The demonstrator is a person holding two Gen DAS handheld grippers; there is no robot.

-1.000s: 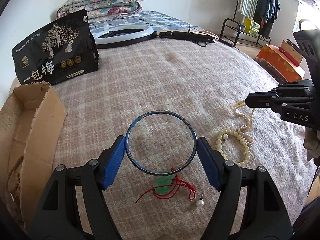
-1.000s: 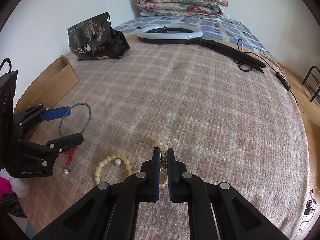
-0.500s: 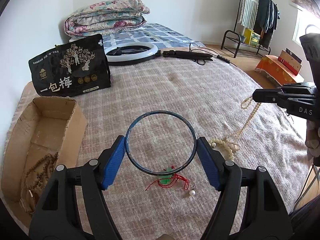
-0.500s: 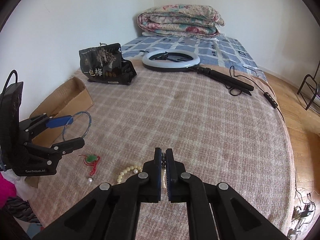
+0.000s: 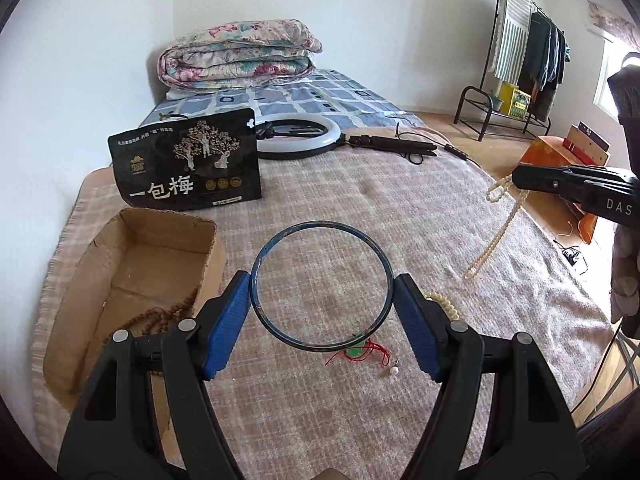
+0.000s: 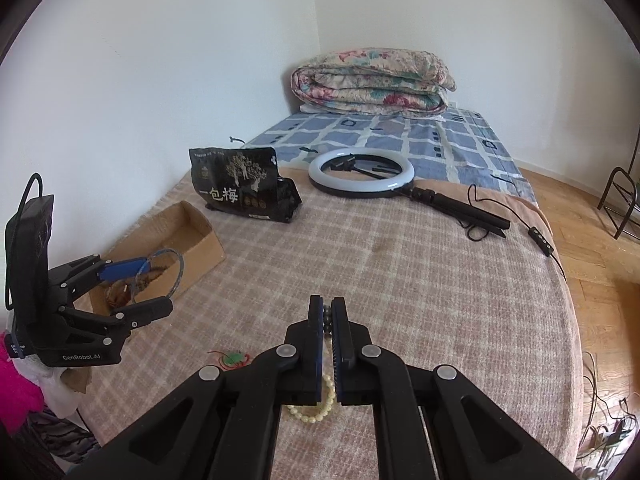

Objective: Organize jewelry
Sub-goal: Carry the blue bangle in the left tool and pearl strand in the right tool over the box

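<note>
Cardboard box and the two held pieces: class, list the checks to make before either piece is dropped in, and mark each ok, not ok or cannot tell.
1. Left claw grips the blue bangle on both sides: ok.
2. Right claw is shut on the pearl necklace: ok.
3. Necklace hangs off the blanket: cannot tell.
4. Cardboard box has room beside the brown beads: ok.
5. Bangle is above the box: not ok.

Bed (image 5: 360,208) under a pinkish plaid blanket (image 6: 420,280), blue patterned sheet (image 6: 400,136) bare at the far end. Near the left edge, an open cardboard box (image 5: 120,280); just behind, a black snack pouch (image 5: 188,164) standing upright. Farther back, a ring light (image 6: 360,174) lying flat, folded floral quilt (image 5: 236,54) at the head. Up close, a red-corded green pendant (image 5: 358,352) and a small pearl (image 5: 394,371).
</note>
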